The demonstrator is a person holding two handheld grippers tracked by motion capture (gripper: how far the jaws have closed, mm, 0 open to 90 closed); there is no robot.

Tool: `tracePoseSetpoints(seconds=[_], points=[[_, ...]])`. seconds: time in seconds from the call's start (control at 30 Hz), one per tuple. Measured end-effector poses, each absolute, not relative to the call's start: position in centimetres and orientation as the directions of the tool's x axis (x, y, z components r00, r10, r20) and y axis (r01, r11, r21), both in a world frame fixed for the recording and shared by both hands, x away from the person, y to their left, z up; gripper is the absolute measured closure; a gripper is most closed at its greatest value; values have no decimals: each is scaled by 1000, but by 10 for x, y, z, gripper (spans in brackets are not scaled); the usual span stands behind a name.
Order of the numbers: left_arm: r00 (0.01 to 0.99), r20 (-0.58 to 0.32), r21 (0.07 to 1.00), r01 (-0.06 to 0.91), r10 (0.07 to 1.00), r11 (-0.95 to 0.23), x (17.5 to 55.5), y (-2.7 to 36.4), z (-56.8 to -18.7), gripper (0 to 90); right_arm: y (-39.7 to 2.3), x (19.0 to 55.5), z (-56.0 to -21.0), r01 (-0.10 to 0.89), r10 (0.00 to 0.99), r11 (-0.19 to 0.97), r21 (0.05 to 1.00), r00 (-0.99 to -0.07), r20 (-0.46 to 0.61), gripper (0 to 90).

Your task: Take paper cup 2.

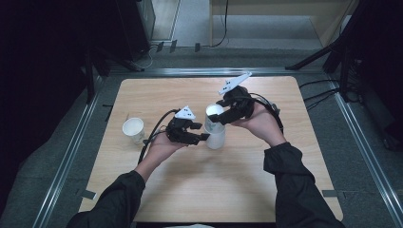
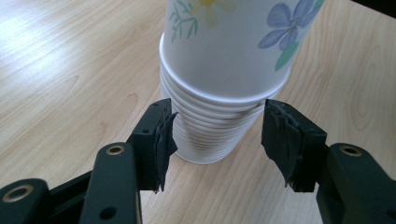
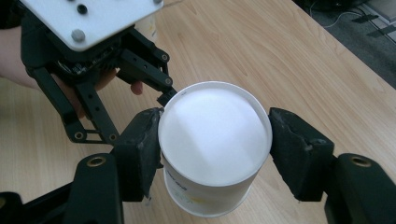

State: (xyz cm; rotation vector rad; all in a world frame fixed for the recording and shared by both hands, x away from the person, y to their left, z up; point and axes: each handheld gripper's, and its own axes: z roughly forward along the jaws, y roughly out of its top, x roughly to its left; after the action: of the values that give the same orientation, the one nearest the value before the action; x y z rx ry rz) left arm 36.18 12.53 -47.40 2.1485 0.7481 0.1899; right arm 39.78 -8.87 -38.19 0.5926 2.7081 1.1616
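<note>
Two grippers working | left gripper pinching cup stack low, steadying | right gripper clamping top cup between its jaws, for separating

1 lone paper cup, wooden table

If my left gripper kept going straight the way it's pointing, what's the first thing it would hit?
Most likely the cup stack itself: the left gripper already straddles its lower rims, jaws shut on them, so pushing on would shove the stack.
</note>
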Motion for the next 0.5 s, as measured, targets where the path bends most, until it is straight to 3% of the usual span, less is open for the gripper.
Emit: tracePoseSetpoints(seconds=[0.5], points=[[807, -125, 756, 454, 577, -472, 363, 124, -475, 417, -89, 397, -379, 316, 416, 631, 708, -909, 35, 373]])
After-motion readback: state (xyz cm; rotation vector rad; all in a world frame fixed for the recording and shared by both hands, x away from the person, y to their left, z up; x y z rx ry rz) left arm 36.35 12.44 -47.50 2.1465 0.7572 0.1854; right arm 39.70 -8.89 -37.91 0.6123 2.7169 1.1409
